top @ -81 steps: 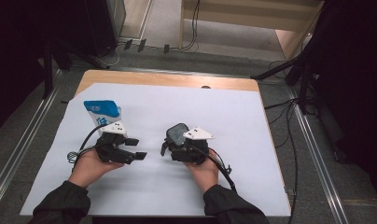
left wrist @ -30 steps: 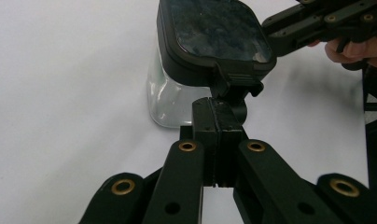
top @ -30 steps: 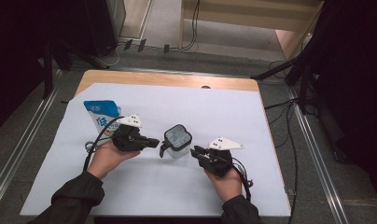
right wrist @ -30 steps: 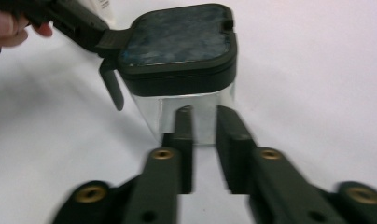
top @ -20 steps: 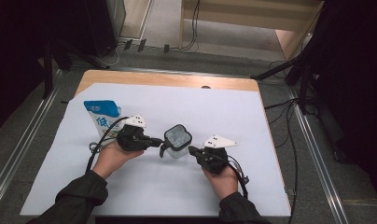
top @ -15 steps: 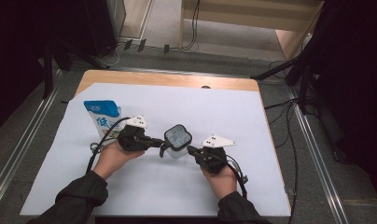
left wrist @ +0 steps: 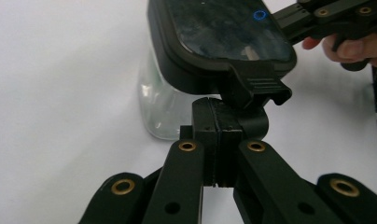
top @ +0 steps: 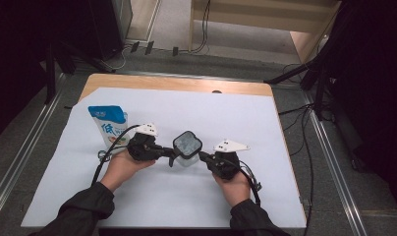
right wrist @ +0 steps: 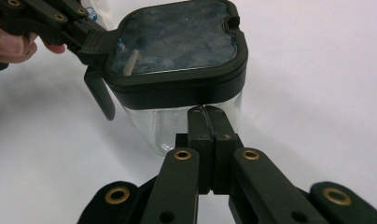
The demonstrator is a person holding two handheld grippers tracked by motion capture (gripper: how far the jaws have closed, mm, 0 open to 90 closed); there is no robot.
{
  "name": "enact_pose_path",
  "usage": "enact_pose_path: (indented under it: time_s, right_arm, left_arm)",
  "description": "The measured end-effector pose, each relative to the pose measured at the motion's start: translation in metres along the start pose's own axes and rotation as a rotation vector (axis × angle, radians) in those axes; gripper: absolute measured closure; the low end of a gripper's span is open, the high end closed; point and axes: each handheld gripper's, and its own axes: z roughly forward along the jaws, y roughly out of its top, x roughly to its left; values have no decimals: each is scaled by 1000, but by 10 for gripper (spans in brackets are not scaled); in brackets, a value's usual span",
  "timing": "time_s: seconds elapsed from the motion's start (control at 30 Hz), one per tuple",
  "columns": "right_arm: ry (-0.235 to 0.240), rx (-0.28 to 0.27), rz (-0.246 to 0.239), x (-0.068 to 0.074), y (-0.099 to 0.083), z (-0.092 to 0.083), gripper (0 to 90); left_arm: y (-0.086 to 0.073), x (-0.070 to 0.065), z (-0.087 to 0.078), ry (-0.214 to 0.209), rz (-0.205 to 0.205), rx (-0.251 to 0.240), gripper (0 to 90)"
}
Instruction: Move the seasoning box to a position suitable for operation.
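Clear container point(top: 186, 156), black lid point(top: 187, 143) on, contents unclear

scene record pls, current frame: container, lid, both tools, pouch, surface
container: clear square jar, upright on the sheet, between both tools
lid: black with dark window, sits on the jar; side latch hangs open
left tool: jaws shut, tips under the lid's clip tab
right tool: jaws shut, tips at the jar wall below the lid rim
pouch: blue and white, upright, behind left tool
surface: white sheet
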Motion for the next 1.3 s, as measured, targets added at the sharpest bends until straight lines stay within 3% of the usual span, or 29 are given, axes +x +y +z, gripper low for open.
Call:
enact_pose_path:
  time_s: [0.43, 0.7, 0.8, 1.2, 1.3]
  right_arm:
    - [41, 4, 41, -12, 4, 4, 900]
    - [68, -1, 66, -19, 6, 8, 900]
    - [71, 22, 50, -22, 12, 11, 900]
    - [91, 17, 17, -29, 24, 27, 900]
    - [100, 17, 33, -29, 24, 31, 900]
  left_arm:
    - [-3, -15, -1, -26, -18, -15, 900]
    - [-4, -21, 0, -22, -18, -19, 900]
    - [-4, -25, 1, -24, -14, -19, 900]
    - [-3, -36, 6, -24, -4, -32, 900]
    - [-2, -38, 8, -28, -4, -35, 900]
